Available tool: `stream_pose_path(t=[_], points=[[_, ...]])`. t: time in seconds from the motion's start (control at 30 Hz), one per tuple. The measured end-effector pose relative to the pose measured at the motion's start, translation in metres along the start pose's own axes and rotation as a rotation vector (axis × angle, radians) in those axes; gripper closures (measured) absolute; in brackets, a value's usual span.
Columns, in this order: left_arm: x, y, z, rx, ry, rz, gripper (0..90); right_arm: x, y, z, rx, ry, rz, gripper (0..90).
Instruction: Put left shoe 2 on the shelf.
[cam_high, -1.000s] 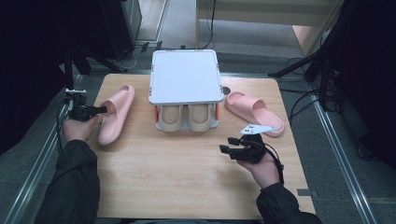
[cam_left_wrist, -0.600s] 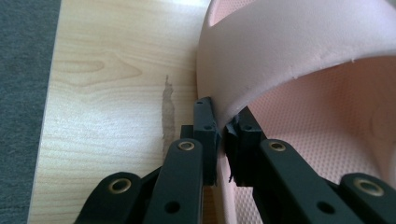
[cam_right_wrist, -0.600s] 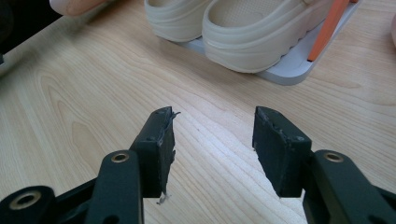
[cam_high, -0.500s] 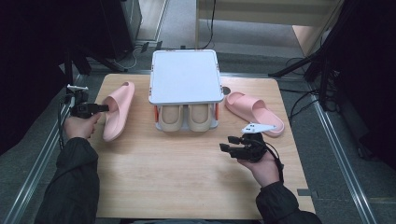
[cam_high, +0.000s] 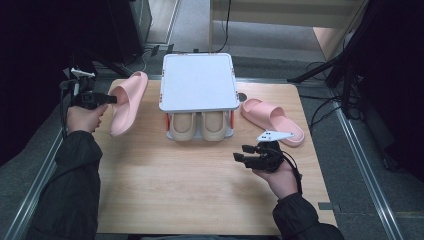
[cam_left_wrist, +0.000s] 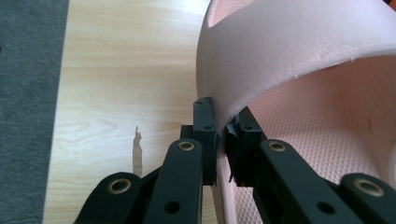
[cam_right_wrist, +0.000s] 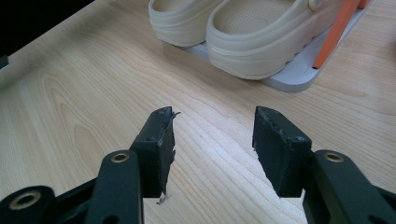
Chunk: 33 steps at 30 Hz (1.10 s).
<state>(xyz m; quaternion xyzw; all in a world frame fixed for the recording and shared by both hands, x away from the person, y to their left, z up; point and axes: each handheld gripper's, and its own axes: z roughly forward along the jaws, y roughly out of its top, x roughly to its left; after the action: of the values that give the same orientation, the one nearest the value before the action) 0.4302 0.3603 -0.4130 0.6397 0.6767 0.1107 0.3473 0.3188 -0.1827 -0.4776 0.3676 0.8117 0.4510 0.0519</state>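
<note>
The left hand-held gripper is clamped on the side wall of 1 pink slipper, which is held tilted above the left part of the worktop, clear of its surface. In the left gripper view both pads press the slipper's edge. The right hand-held gripper is held with jaws apart and nothing between them, pointed toward 2 beige clogs on the white rack. A 2nd pink slipper lies right of the rack.

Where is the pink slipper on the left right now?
In the high view, the pink slipper hangs tilted at the table's left, left of the white rack, clamped by the left gripper.
</note>
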Motion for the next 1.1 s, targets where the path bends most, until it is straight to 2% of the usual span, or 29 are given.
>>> stream_pose_path(t=[0.13, 0.33, 0.53, 0.6, 0.7, 0.87, 0.9, 1.1], points=[[-0.017, 0.017, -0.010, -0.006, 0.007, 0.025, 83.1, 0.001, 0.001, 0.001, -0.001, 0.004, -0.007, 49.4], [-0.039, 0.041, -0.023, -0.009, -0.001, 0.039, 82.8, 0.001, 0.003, 0.003, 0.002, 0.009, -0.012, 49.4], [-0.064, 0.067, -0.031, -0.010, 0.019, 0.078, 82.7, 0.000, 0.004, 0.003, -0.008, 0.005, -0.010, 49.3], [-0.074, 0.074, -0.032, -0.013, 0.011, 0.084, 82.7, -0.001, 0.004, 0.001, -0.014, 0.002, -0.003, 49.3], [-0.089, 0.082, -0.032, -0.019, -0.014, 0.090, 82.6, -0.003, 0.004, 0.000, -0.019, 0.000, 0.000, 49.4], [-0.113, 0.089, -0.026, -0.019, -0.028, 0.108, 82.3, -0.003, 0.004, -0.001, -0.027, 0.000, -0.001, 49.3], [-0.117, 0.089, -0.024, -0.016, -0.027, 0.121, 82.5, -0.003, 0.004, -0.002, -0.027, -0.002, -0.003, 49.3], [-0.140, 0.091, -0.010, 0.001, -0.028, 0.137, 82.5, -0.002, 0.005, -0.001, -0.019, -0.015, -0.022, 49.3]])
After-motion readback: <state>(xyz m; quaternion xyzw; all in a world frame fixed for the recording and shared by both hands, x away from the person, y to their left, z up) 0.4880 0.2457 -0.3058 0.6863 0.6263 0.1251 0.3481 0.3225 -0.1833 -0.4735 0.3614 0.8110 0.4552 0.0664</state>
